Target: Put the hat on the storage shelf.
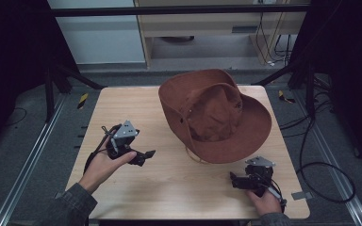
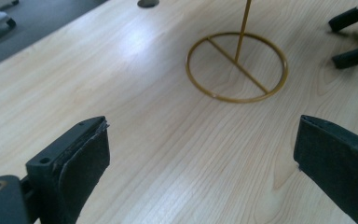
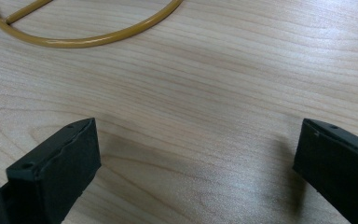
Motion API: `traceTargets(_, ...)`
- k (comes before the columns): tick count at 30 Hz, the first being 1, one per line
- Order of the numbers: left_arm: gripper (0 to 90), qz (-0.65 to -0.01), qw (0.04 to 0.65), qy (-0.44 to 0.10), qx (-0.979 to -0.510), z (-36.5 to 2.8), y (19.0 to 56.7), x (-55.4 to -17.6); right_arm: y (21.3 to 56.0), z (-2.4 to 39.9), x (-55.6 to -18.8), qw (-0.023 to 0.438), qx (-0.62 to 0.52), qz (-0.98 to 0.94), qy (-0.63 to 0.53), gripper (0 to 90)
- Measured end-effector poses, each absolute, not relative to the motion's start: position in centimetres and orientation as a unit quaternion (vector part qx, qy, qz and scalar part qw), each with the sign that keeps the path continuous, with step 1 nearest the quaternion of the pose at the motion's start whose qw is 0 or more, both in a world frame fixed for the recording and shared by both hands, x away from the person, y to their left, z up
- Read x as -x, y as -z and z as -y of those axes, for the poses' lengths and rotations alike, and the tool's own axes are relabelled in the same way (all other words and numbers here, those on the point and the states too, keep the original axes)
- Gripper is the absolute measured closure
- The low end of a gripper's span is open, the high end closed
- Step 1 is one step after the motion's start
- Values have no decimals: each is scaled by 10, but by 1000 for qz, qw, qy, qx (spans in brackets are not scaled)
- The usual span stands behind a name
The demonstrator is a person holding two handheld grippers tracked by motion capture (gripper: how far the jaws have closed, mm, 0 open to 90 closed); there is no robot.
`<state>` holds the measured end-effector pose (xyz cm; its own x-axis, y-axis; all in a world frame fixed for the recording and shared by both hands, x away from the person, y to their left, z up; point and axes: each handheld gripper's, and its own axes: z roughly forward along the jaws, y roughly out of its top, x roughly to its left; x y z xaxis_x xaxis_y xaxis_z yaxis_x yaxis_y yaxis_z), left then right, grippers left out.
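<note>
A brown wide-brimmed hat (image 1: 214, 115) sits tilted on a thin gold stand at the middle of the wooden table (image 1: 122, 188). The stand's ring base (image 2: 237, 66) lies flat on the wood, with its upright rod (image 2: 243, 28) rising from the crossbar; an arc of the same ring (image 3: 88, 39) crosses the top of the right gripper view. My left gripper (image 1: 143, 156) is open, left of the hat, pointing toward the stand. My right gripper (image 1: 235, 181) is open near the front right, below the hat's brim. Nothing lies between either pair of jaws.
The table's front edge (image 1: 193, 217) runs close to both hands. Cables (image 1: 320, 165) lie on the grey floor at the right. Metal frame rails (image 1: 28, 155) flank the table. Bare wood stretches between the two grippers.
</note>
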<state>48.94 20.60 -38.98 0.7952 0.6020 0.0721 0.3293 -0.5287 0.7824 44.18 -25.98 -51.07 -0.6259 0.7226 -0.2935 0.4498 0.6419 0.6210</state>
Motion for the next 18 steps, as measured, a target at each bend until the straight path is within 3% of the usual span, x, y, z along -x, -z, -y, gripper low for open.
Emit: traceTargets(18, 36, -322, 380, -169, -851, -240, 434, -496, 511, 260, -442, 269, -339, -865, -254, 5)
